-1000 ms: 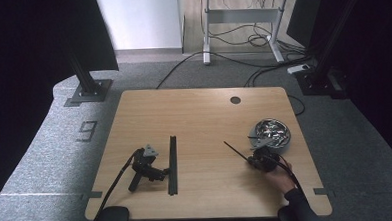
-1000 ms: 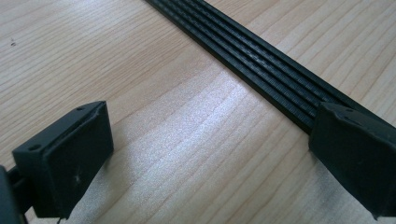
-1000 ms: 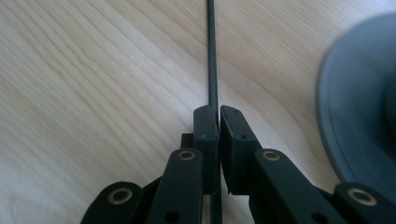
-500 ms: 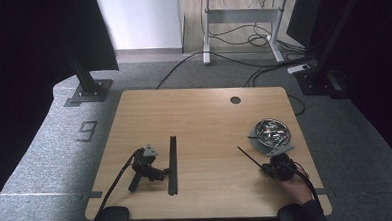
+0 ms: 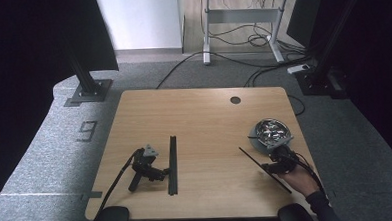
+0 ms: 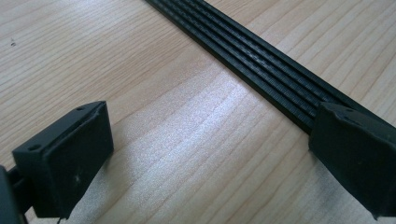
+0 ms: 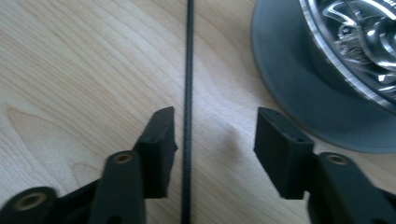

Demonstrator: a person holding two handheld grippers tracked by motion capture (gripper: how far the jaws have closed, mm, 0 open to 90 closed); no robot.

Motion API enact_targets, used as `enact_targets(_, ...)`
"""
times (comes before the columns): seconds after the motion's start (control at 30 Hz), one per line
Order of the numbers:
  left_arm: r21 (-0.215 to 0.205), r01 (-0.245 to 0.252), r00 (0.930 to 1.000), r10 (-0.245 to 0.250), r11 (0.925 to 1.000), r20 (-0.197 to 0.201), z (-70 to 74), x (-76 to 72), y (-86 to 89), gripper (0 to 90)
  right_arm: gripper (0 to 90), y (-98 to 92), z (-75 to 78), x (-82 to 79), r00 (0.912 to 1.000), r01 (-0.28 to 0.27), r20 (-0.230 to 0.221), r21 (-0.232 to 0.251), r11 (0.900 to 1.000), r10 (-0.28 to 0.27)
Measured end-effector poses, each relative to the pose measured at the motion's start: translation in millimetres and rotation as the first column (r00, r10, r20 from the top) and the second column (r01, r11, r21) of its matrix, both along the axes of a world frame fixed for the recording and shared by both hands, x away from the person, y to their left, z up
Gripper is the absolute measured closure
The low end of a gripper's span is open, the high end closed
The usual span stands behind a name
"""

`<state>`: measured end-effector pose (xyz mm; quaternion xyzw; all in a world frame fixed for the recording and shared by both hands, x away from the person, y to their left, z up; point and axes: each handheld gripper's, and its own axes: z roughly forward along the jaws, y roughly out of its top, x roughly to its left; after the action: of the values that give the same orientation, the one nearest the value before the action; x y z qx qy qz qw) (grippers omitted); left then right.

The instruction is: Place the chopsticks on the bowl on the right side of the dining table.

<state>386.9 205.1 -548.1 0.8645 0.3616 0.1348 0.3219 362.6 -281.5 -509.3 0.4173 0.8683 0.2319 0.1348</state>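
A thin black strip (image 5: 264,170) lies slanted on the wooden table (image 5: 199,120) near its front right corner. A person's hand holds my right gripper (image 5: 272,166) over it. In the right gripper view the strip (image 7: 188,70) runs between the jaws of this gripper (image 7: 215,123), close to the left one, and neither pad presses on it. These jaws have just been opening. My left gripper (image 5: 159,171) rests on the table beside a long black ribbed rail (image 5: 172,161). It is open (image 6: 210,130), and its right jaw sits over the rail (image 6: 261,65).
A metal bowl (image 5: 257,130) with several shiny parts stands on a grey pad just behind the right gripper; its rim (image 7: 317,32) and the pad (image 7: 280,70) are close to the right jaw. A round cable hole (image 5: 235,100) is at the table's back.
The right hand has drawn back toward the table's front right corner, taking the thin strip with it. Its jaws have come apart from the strip. The left gripper and rail have stayed put.
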Motion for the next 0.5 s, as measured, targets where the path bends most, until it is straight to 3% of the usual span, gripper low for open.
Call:
enact_targets(0.13, 0.000, 0.000, 1.0000, 0.000, 1.0000, -0.001, 0.1, 0.0, 0.0, 0.0, 45.2, 3.1, 10.7, 9.1, 0.9979, -0.010, -0.064, -0.035, 0.999, 0.008)
enact_targets(0.27, 0.001, 0.000, 1.0000, 0.000, 1.0000, -0.001, 0.2, 0.0, 0.0, 0.0, 50.8, 11.5, 16.7, 15.5, 0.9927, -0.045, -0.115, -0.086, 0.995, 0.035)
enact_targets(0.4, 0.001, 0.000, 1.0000, 0.000, 1.0000, -0.001, 0.2, 0.0, 0.1, 0.0, 61.6, 24.8, 16.8, 22.8, 0.9767, -0.114, -0.198, -0.157, 0.981, 0.082)
enact_targets(0.5, 0.001, 0.000, 1.0000, 0.000, 1.0000, -0.001, 0.2, 0.0, 0.1, 0.0, 68.0, 32.0, 14.0, 27.4, 0.9675, -0.136, -0.236, -0.181, 0.974, 0.092)
